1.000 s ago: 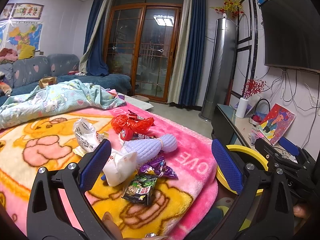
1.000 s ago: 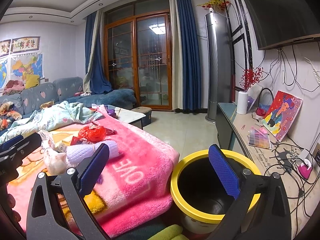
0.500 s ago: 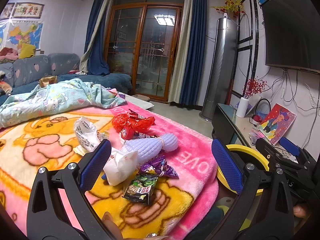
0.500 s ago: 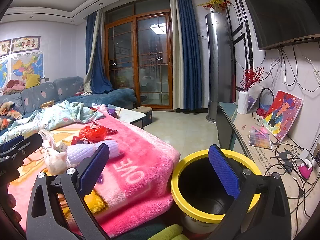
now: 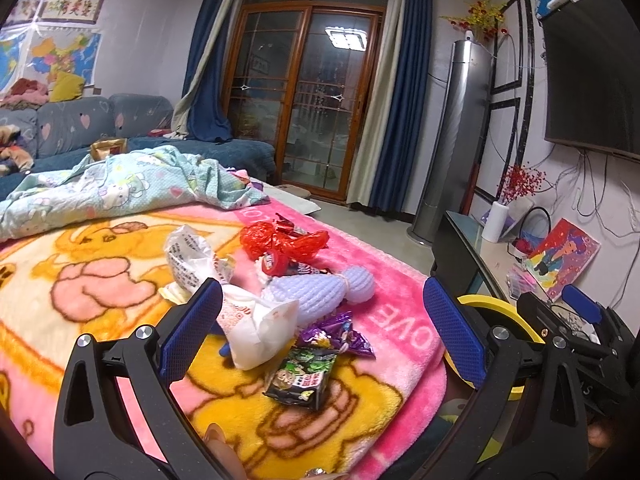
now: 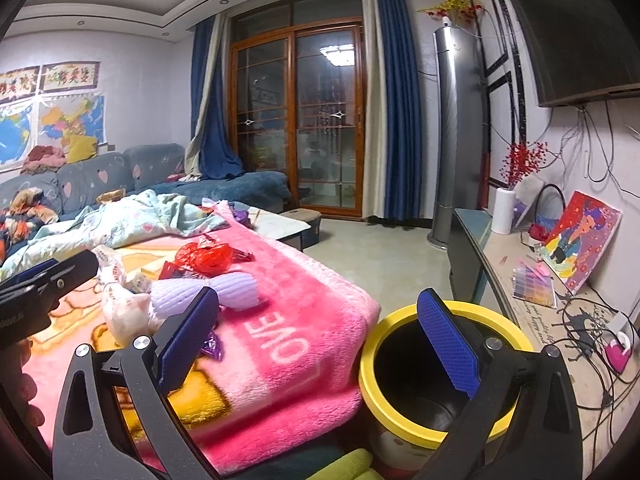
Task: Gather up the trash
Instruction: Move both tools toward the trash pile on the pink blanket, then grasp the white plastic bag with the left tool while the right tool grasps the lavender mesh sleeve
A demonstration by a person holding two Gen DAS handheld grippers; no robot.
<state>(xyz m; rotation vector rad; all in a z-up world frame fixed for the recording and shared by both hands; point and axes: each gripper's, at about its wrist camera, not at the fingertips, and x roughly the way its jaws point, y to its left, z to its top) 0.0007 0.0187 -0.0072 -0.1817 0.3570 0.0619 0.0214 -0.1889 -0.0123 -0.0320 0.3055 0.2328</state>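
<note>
Trash lies in a heap on the pink cartoon blanket (image 5: 400,320): a black-and-green snack packet (image 5: 300,376), a purple wrapper (image 5: 340,330), a crumpled white bag (image 5: 256,324), a printed white bag (image 5: 188,256) and a red plastic bag (image 5: 280,240). A lilac knitted piece (image 5: 320,290) rests among them. My left gripper (image 5: 322,328) hovers open just before the heap, holding nothing. The right gripper (image 6: 318,340) is open and empty above the blanket's edge and the yellow-rimmed bin (image 6: 400,400), whose black inside shows. The bin's rim (image 5: 492,308) stands right of the blanket.
A crumpled pale blue quilt (image 5: 120,192) lies at the blanket's far end before a blue sofa (image 5: 72,124). A low cabinet top (image 6: 520,280) along the right wall carries a painting, cables and a white vase. Bare floor (image 6: 380,248) stretches toward the glass doors.
</note>
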